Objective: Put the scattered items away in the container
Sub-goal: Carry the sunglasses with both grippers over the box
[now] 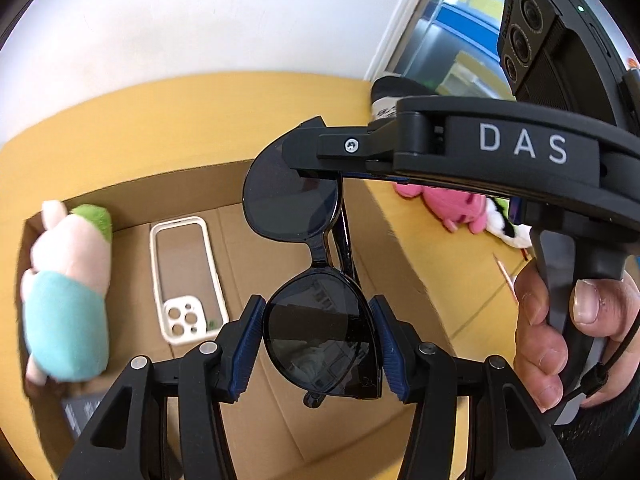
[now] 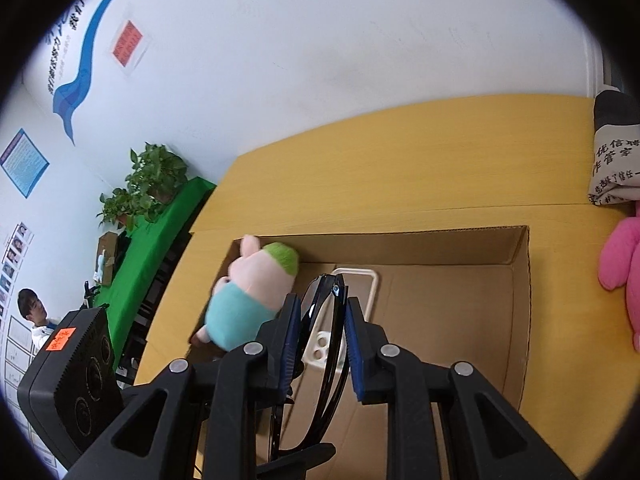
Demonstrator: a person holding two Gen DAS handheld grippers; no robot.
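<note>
At the far left of the open brown cardboard box [image 1: 224, 184], a pale pink plush piglet in a teal outfit with a green cap [image 1: 66, 292] lies against the wall, and beside it a white-rimmed clear phone case [image 1: 186, 280] rests flat on the floor. Above the box hang folded black sunglasses with dark lenses [image 1: 316, 280]: the left claw [image 1: 318, 344] pinches one lens rim between blue pads, the right claw [image 2: 322, 348] grips the frame narrowly edge-on. A bright pink plush toy [image 1: 452, 202] lies on the yellow wooden surface [image 1: 160, 120] right of the box.
</note>
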